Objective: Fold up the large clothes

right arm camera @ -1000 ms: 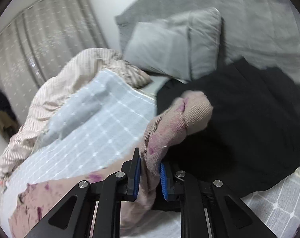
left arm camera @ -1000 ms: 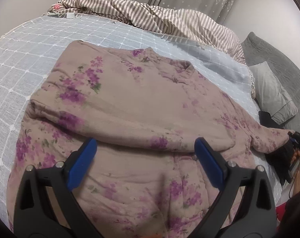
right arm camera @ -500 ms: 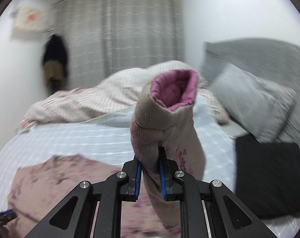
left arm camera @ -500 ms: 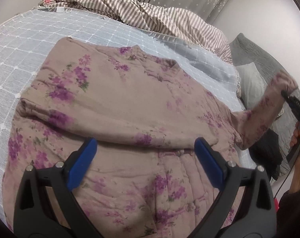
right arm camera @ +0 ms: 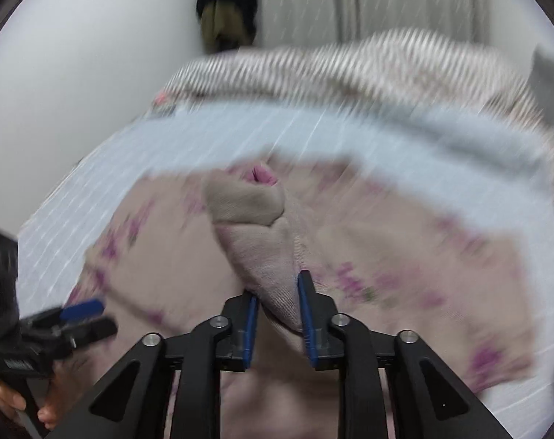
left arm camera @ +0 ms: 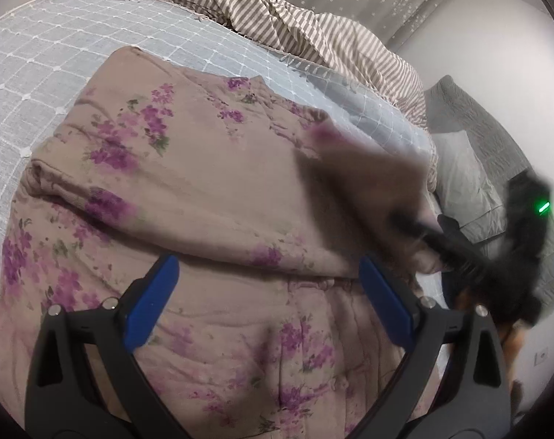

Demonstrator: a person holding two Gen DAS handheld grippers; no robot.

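Note:
A large beige padded jacket with purple flowers (left arm camera: 189,190) lies spread on the bed. My left gripper (left arm camera: 266,289) is open and empty, low over the jacket's lower front. My right gripper (right arm camera: 275,303) is shut on the jacket's right sleeve (right arm camera: 262,241), whose cuff (right arm camera: 246,201) with pink lining droops forward over the jacket body (right arm camera: 405,252). In the left wrist view the sleeve (left arm camera: 361,179) and right gripper (left arm camera: 416,228) are a blur over the jacket's right side. The left gripper shows at the left of the right wrist view (right arm camera: 83,314).
The bed has a pale blue grid-pattern cover (left arm camera: 57,58). A striped duvet (left arm camera: 295,25) is bunched along the far side. Grey pillows (left arm camera: 463,183) lie at the right. Curtains (right arm camera: 405,0) and hanging dark clothes (right arm camera: 225,7) are on the far wall.
My right gripper has swung the sleeve up from the black cloth at the bed's right and across over the jacket body. My left gripper stays open, nearly still.

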